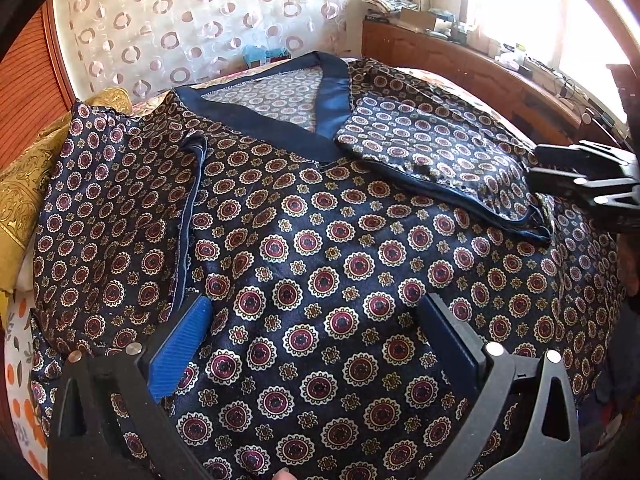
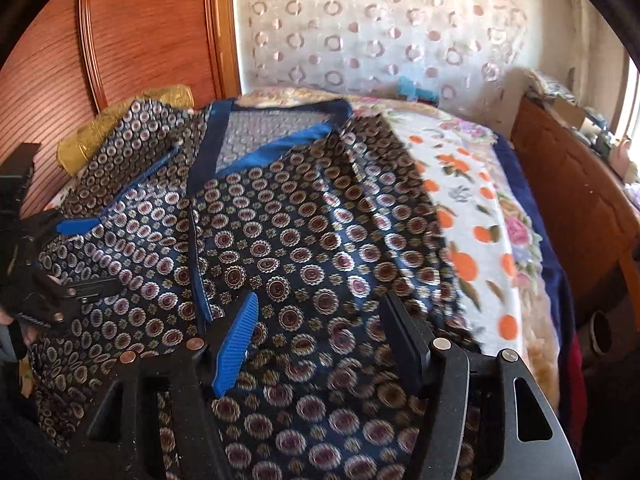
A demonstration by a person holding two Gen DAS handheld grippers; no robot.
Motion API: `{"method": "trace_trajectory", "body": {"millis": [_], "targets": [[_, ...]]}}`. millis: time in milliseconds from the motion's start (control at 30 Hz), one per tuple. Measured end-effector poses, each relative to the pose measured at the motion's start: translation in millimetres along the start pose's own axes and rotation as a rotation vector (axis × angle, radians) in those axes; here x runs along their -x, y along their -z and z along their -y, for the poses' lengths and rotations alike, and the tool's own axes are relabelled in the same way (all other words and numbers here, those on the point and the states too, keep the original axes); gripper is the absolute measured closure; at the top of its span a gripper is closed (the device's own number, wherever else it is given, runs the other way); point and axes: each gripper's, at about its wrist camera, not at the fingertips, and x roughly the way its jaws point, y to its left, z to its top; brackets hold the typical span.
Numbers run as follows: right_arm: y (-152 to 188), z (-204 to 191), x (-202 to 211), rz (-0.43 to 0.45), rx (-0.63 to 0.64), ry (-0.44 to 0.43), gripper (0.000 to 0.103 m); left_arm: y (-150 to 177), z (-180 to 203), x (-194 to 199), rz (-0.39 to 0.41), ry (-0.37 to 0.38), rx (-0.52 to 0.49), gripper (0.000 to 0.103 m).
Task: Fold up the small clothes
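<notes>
A dark navy satin top (image 1: 320, 240) with red and cream medallions and a plain blue V-neck band (image 1: 332, 100) lies front up on the bed. Both sleeves are folded inward over the body; the right sleeve (image 1: 432, 152) lies flat across the chest. My left gripper (image 1: 316, 316) is open just above the lower body of the top, holding nothing. My right gripper (image 2: 320, 320) is open over the top (image 2: 304, 248) near its right side; it also shows at the right edge of the left wrist view (image 1: 592, 188). The left gripper (image 2: 80, 256) shows at the left of the right wrist view.
The bed carries a white blanket with orange and floral print (image 2: 476, 216). A gold cushion (image 1: 28, 184) lies at the head beside a wooden headboard (image 2: 132, 36). A wooden dresser (image 1: 480, 76) with clutter runs along the right side under a bright window.
</notes>
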Motion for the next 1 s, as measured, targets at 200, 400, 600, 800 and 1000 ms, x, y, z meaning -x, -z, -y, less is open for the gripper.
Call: {"method": "trace_trajectory", "body": {"millis": [200,400,600,800,1000], "targets": [[-5,11,-33,-0.062,0.000,0.008,0.034,0,0,1,-0.002,-0.001,-0.001,0.000],[-7,17,-45,-0.059,-0.023,0.015,0.015,0,2,2,-0.012,0.010,-0.016,0.000],[-9,16,-49,-0.067,-0.024,0.024,0.008,2,-11,15,-0.014,0.034,-0.015,0.000],[-8,15,-48,-0.067,-0.025,0.030,0.006,-2,-43,50,0.069,0.025,0.034,0.000],[-8,15,-49,-0.066,-0.024,0.032,0.006,-14,-83,78,0.139,0.015,0.095,0.003]]}}
